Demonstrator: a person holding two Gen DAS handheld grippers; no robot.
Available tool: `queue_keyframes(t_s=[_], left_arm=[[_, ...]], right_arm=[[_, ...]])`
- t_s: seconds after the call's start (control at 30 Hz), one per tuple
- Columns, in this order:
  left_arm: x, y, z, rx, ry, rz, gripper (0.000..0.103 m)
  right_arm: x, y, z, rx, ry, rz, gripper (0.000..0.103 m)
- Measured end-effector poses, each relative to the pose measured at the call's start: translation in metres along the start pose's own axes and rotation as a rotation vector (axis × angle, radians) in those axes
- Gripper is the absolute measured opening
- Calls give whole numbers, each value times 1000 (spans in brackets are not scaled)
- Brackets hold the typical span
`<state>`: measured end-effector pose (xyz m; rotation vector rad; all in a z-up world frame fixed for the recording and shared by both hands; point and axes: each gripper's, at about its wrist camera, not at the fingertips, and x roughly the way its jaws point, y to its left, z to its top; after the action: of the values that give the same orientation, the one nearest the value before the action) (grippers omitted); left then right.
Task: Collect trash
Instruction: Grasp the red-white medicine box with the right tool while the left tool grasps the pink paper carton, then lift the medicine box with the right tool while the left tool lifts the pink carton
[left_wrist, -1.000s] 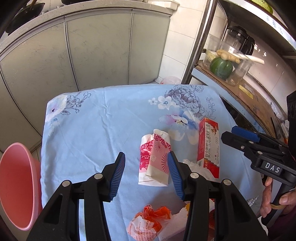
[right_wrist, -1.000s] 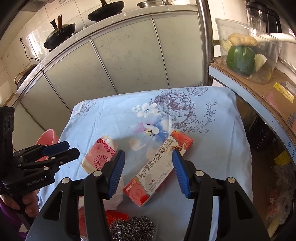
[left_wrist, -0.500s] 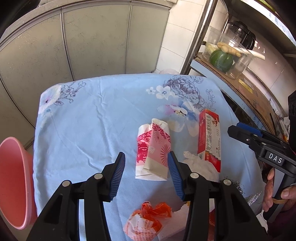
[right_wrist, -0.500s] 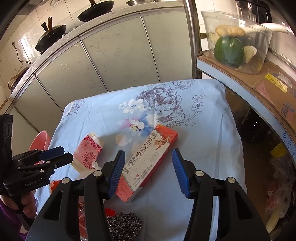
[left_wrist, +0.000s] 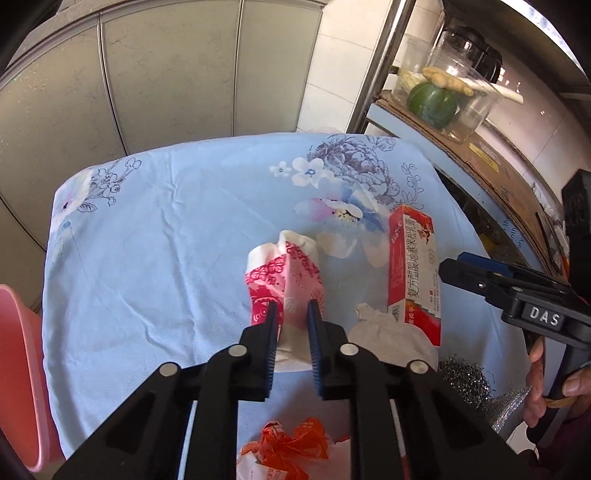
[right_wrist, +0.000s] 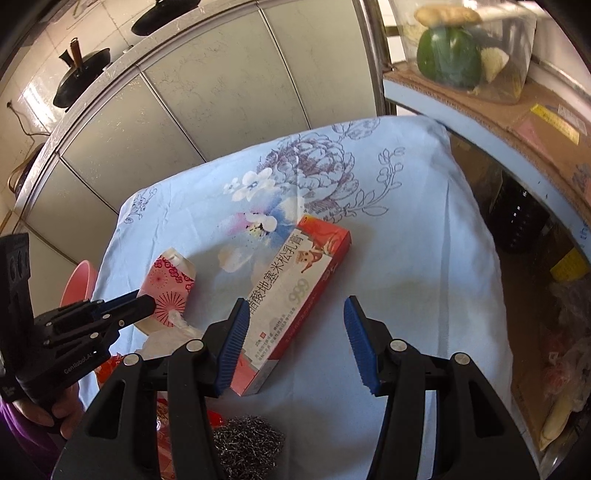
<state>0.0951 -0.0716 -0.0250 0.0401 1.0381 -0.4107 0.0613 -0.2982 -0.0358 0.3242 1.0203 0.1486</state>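
Pink carton (left_wrist: 286, 288) pinched by left gripper (left_wrist: 291, 325) fingers | right gripper (right_wrist: 295, 339) spread above red box (right_wrist: 295, 299) | surface (left_wrist: 166, 240) litter uncollected, pink bin (left_wrist: 14, 369) waits left

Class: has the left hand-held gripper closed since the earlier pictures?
Yes. The left hand-held gripper has closed onto the pink-and-white paper packet on the blue floral cloth.

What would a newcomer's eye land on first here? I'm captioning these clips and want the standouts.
First, the pink-and-white patterned paper carton, pinched between the blue pads of the left gripper mid-table on the light blue floral tablecloth. Next, the long red-and-white medicine box lying flat just ahead of the open right gripper. Off the table's left edge sits a pink plastic bin.
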Motion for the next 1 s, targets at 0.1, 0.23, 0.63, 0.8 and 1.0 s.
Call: queue_keyframes(t_s=[0.1, 0.23, 0.63, 0.8, 1.0], left_arm=[[-6, -1, -2, 7, -30, 1, 6], [-14, 7, -4, -21, -50, 2, 6], [-36, 30, -13, -101, -86, -8, 6], [-43, 38, -13, -120, -108, 13, 6], [-47, 40, -16, -132, -114, 16, 6]], right_arm=[[7, -1, 1, 22, 28, 25, 54], [17, 3, 4, 32, 66, 46, 54], [61, 43, 22, -107, 140, -24, 54], [63, 53, 18, -180, 130, -94, 54], [61, 60, 7, -278, 101, -177, 54]])
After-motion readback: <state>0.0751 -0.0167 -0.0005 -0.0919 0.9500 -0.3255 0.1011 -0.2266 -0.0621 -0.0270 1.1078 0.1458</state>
